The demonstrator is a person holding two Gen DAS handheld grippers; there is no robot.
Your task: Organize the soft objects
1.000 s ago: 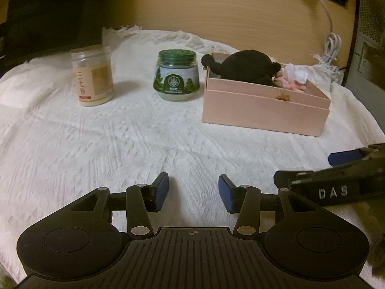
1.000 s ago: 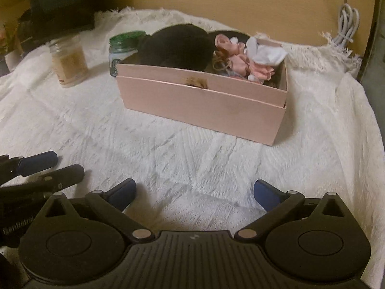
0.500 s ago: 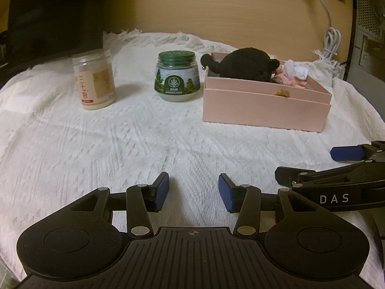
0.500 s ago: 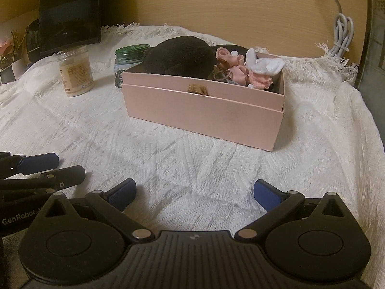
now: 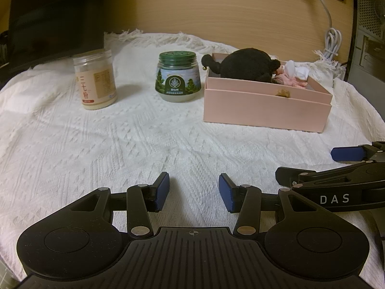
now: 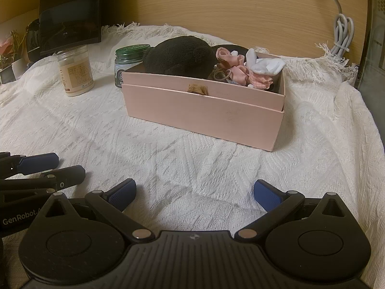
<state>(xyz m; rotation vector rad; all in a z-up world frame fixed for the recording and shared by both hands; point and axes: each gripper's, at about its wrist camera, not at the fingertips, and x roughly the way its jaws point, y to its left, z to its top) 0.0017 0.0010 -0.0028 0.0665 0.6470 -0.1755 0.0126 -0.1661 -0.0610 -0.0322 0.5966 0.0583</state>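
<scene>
From the left wrist, the left gripper [image 5: 194, 189] hovers over the white cloth [image 5: 120, 144] with its fingers partly spread and nothing between them. Farther back on the surface stands the pink box [image 5: 264, 107], holding a black plush toy [image 5: 247, 66] and pink and white soft pieces [image 5: 294, 75]. A pale jar [image 5: 95, 83] and a green-lidded jar [image 5: 178, 76] stand left of it.

From the right wrist, the right gripper [image 6: 194, 192] has its fingers wide apart and empty, near the box [image 6: 204, 113].
</scene>
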